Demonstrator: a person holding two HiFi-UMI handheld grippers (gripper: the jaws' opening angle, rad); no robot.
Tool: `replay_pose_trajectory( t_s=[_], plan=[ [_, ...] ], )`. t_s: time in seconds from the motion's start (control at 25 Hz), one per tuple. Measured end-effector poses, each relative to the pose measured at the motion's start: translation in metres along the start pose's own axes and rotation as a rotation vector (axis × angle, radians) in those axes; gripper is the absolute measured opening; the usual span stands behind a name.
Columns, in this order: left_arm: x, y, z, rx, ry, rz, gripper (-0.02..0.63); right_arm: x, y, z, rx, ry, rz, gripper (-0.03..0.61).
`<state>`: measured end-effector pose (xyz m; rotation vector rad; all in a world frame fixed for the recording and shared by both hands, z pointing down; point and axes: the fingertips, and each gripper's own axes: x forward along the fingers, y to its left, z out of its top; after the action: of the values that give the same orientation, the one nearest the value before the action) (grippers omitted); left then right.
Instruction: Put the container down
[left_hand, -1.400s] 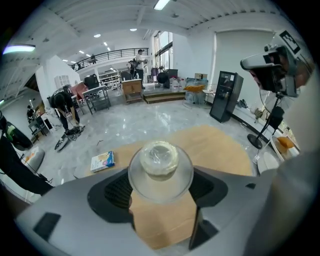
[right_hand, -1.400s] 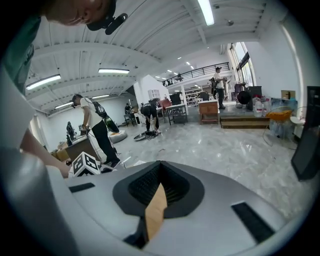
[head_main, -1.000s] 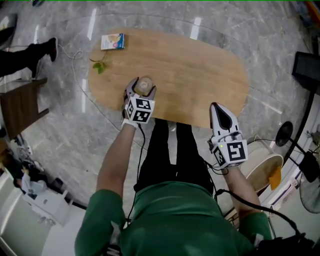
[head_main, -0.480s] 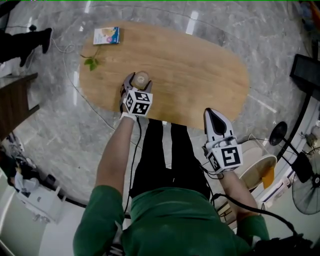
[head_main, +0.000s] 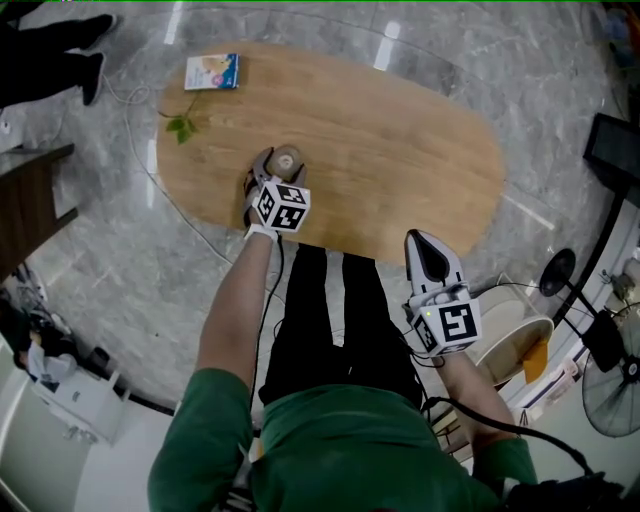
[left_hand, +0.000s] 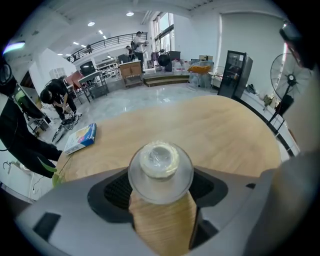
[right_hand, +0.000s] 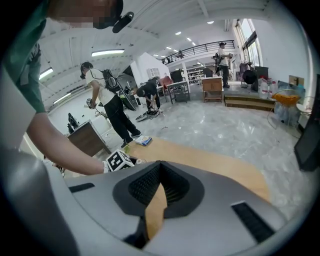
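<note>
A small clear container (head_main: 287, 158) with a pale lid stands on the oval wooden table (head_main: 400, 130), left of its middle and near the front edge. My left gripper (head_main: 281, 167) is shut on the container, one jaw on each side. In the left gripper view the container (left_hand: 160, 171) fills the gap between the fingers of the left gripper (left_hand: 160, 187), its lid rising above them. My right gripper (head_main: 426, 242) hovers at the table's near right edge. In the right gripper view the right gripper (right_hand: 159, 167) is shut, with nothing between its jaws.
A blue-and-white booklet (head_main: 212, 72) lies at the far left of the table, with a green leafy sprig (head_main: 181, 126) beside it. A standing fan (head_main: 612, 392) and a round tub (head_main: 512, 340) are at the right. A dark cabinet (head_main: 28, 205) stands on the left.
The left gripper stays shut on the container at about the same spot on the table. The right gripper has drawn back slightly toward the near edge.
</note>
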<state>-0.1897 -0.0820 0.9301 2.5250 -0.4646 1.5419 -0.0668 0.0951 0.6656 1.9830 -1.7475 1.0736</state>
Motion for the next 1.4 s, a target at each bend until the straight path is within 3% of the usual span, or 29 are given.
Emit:
replay_pose_trajectory(
  t_s=[0.4,0.6,0.84,1.12,1.4],
  plan=[
    [0.002,-0.004,-0.003,-0.043,-0.003,0.005,0.341,-0.002,-0.003,-0.002,0.004,0.003,-0.008,0.021],
    [0.004,-0.004,-0.01,-0.086,0.044,-0.013,0.357,-0.001,-0.002,0.0,0.0,-0.003,-0.009,0.021],
    [-0.039,-0.012,-0.023,-0.143,0.06,-0.02,0.36,-0.01,0.013,0.025,-0.008,-0.04,0.017,0.021],
    [-0.156,-0.056,0.006,-0.295,-0.089,-0.123,0.359,-0.043,0.03,0.071,-0.022,-0.105,0.031,0.021],
    [-0.294,-0.037,0.099,-0.244,-0.354,-0.032,0.332,-0.089,0.04,0.138,-0.067,-0.231,0.032,0.021]
  ],
)
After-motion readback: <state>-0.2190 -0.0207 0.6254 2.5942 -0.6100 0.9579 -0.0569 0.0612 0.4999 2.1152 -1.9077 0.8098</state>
